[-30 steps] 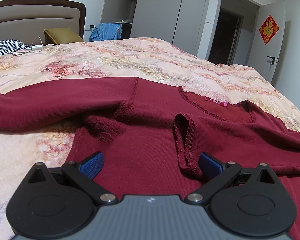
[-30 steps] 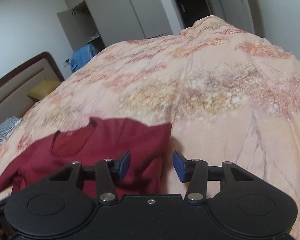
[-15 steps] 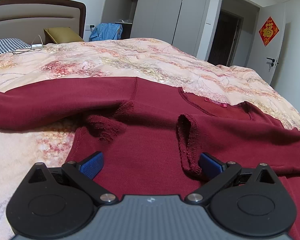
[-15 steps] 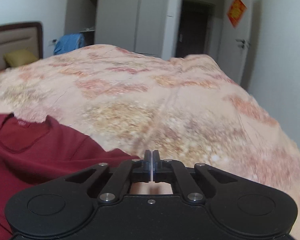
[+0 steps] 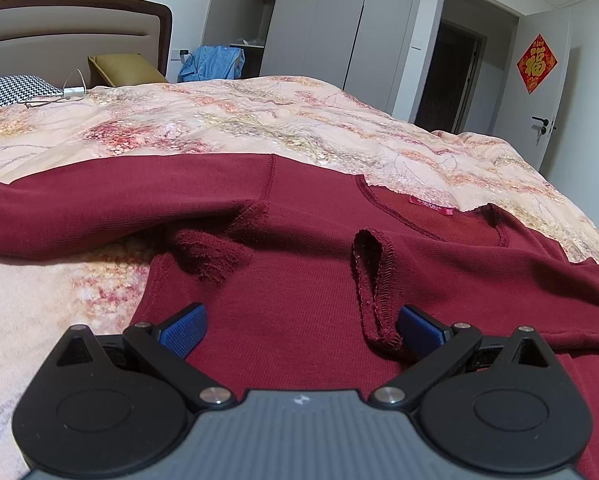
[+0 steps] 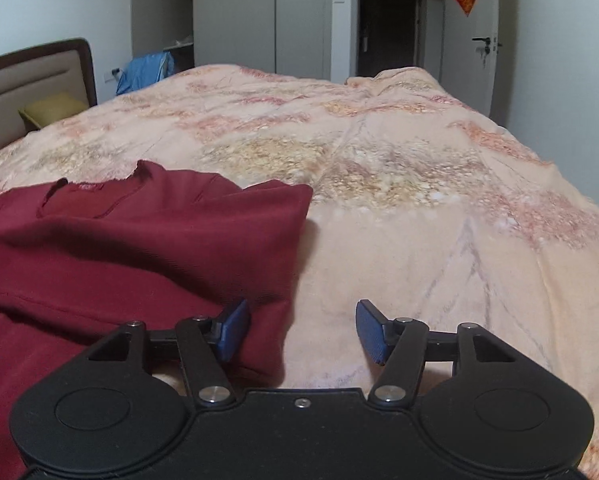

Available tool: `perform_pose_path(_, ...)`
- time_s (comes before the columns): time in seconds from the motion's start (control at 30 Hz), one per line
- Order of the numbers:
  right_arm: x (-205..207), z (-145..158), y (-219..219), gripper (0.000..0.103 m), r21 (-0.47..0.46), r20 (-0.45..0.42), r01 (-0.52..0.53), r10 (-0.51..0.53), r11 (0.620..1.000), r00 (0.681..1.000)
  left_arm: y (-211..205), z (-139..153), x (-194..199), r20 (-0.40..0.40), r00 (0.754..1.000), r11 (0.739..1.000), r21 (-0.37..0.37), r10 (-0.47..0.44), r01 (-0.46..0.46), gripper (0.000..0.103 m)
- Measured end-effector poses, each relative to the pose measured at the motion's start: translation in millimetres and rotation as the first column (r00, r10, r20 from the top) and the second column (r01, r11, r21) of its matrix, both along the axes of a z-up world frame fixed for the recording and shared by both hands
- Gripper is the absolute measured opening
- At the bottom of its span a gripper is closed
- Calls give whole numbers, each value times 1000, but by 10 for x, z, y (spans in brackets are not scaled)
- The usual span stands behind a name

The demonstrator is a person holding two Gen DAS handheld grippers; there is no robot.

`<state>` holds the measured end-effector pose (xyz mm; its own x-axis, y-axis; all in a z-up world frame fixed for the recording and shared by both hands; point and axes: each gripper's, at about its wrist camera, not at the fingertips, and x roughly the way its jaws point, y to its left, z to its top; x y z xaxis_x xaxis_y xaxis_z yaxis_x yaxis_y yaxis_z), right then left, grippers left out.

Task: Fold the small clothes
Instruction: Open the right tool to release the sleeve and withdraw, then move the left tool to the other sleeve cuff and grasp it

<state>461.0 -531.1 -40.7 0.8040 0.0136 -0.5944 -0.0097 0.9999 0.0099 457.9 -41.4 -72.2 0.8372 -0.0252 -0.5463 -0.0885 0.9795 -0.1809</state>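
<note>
A dark red long-sleeved shirt (image 5: 299, 280) lies spread on the floral bedspread (image 5: 259, 120), neckline with a pink label away from me. One sleeve stretches left; the other is folded across the body, its cuff (image 5: 373, 288) beside my left gripper's right pad. My left gripper (image 5: 301, 326) stands open low over the shirt's body, pressing on nothing. In the right wrist view the shirt's (image 6: 119, 248) folded right edge lies under my right gripper (image 6: 303, 330), whose jaws are opening. The fabric edge sits by its left pad, not pinched.
A headboard (image 5: 71, 36), an olive cushion (image 5: 123, 69) and a checked pillow (image 5: 11, 90) stand at the bed's head. A white cable (image 5: 59, 94) lies near them. Wardrobes, a blue garment (image 5: 211, 62) and a door (image 5: 547, 92) lie beyond the bed. Bare bedspread (image 6: 439, 220) lies right of the shirt.
My right gripper closed, then opened again, while it rolled level and sank toward the shirt's right edge. The folded sleeve shifted slightly. My left gripper has stayed put.
</note>
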Motion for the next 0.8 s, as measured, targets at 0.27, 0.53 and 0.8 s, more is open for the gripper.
perform_pose_path(0.27, -271, 357, 227, 102, -37, 105, -15, 19, 999, 994, 126, 15, -65, 35, 999, 996, -89, -3, 6, 103)
perform_pose_path(0.53, -717, 577, 822, 102, 27, 155, -144, 139, 989, 978, 587, 309, -412, -1, 1000, 977, -211, -10, 10, 103)
perform_pose_path(0.8, -1110, 442, 1489, 102, 47, 63, -220, 217, 974, 974, 1637, 516, -1001, -51, 981, 971, -148, 185, -190, 103)
